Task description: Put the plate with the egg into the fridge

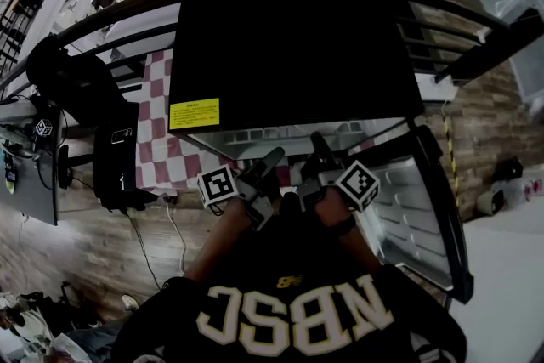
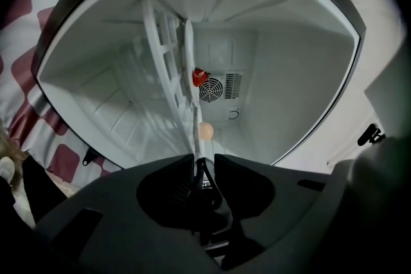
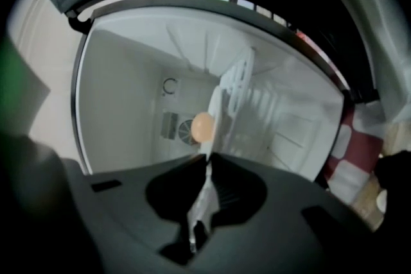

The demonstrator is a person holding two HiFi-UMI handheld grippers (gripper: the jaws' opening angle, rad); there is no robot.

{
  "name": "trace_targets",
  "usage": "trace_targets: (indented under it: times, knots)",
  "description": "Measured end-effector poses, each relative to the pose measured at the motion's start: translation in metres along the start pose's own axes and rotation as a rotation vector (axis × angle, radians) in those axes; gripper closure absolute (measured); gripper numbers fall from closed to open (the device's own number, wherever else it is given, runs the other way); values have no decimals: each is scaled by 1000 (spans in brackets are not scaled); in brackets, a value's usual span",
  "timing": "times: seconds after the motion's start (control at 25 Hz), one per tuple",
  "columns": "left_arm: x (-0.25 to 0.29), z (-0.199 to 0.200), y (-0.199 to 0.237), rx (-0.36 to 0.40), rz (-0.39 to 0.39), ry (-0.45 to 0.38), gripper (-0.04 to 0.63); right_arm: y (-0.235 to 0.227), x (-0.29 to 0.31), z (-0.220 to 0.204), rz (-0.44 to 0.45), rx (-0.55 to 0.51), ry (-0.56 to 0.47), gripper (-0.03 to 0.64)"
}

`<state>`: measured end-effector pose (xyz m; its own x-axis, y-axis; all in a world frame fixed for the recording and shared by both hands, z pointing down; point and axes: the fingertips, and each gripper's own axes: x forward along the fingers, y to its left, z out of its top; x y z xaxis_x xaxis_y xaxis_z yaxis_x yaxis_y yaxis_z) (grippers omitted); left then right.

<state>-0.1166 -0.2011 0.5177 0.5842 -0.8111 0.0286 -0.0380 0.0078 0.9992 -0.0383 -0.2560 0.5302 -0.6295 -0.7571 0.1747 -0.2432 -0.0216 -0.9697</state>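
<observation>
Both grippers are clamped on the white plate, which shows edge-on in each gripper view. In the left gripper view the plate point(image 2: 192, 106) runs up from my shut left gripper point(image 2: 204, 161), with the egg point(image 2: 205, 131) just to its right. The right gripper view has the plate point(image 3: 217, 113) rising from my shut right gripper point(image 3: 207, 161) and the egg point(image 3: 203, 127) on its left. The open fridge point(image 1: 289, 47) stands straight ahead, its white interior point(image 2: 276, 74) filling both gripper views. In the head view the left gripper point(image 1: 270, 159) and right gripper point(image 1: 321, 147) reach side by side toward the opening; the plate is hidden there.
A white wire shelf point(image 2: 160, 61) sits inside the fridge, with a fan grille point(image 2: 210, 90) and a small red part point(image 2: 199, 77) on the back wall. The fridge door point(image 1: 416, 208) hangs open at the right. A red-checked cloth point(image 1: 161, 140) and a dark chair point(image 1: 76, 89) are to the left.
</observation>
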Motion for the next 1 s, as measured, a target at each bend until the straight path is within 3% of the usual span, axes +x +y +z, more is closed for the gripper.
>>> trace_targets:
  times: [0.36,0.56,0.72,0.88,1.0]
  knots:
    - [-4,-2,-5,-40,-29,-35,486,10,9,15,-71,-109,7,583]
    - [-17,2,-5,-61,-37,-75,486,7,10,14,-213,-350,97,567]
    - [-31,0,-1,-78,-33,-91,486,7,5,12,-282,-527,157,515]
    - [-41,-6,-2,-79,-41,-88,486,2,-3,3,-317,-613,202,401]
    - [-49,-12,-2,-69,-41,-79,486,-3,-17,0,-344,-666,193,379]
